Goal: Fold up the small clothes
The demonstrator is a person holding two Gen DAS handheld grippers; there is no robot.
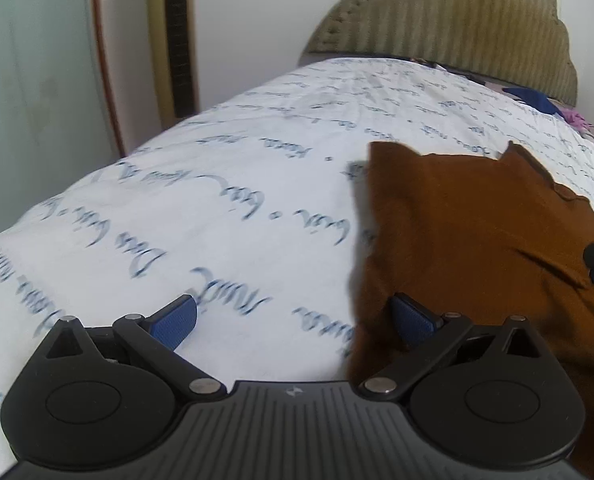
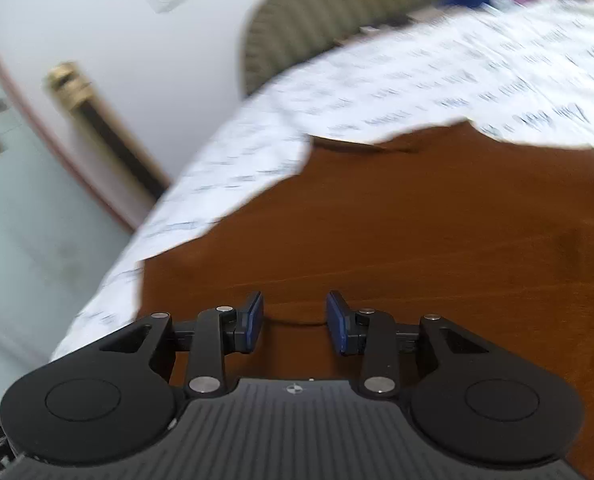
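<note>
The left tool (image 1: 295,322) is spread wide, its blue pads empty, at the left edge of the rust-brown cotton garment (image 1: 477,232). The right tool (image 2: 295,318) is narrowly parted over that garment (image 2: 397,232), gripping nothing. The garment lies on the bed's white script-printed sheet (image 1: 217,168), before the olive ribbed headboard (image 1: 449,28).

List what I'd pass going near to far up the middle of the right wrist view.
Right tool, open, then the brown garment, then the white bedsheet with blue script, then the olive headboard at the far end.
</note>
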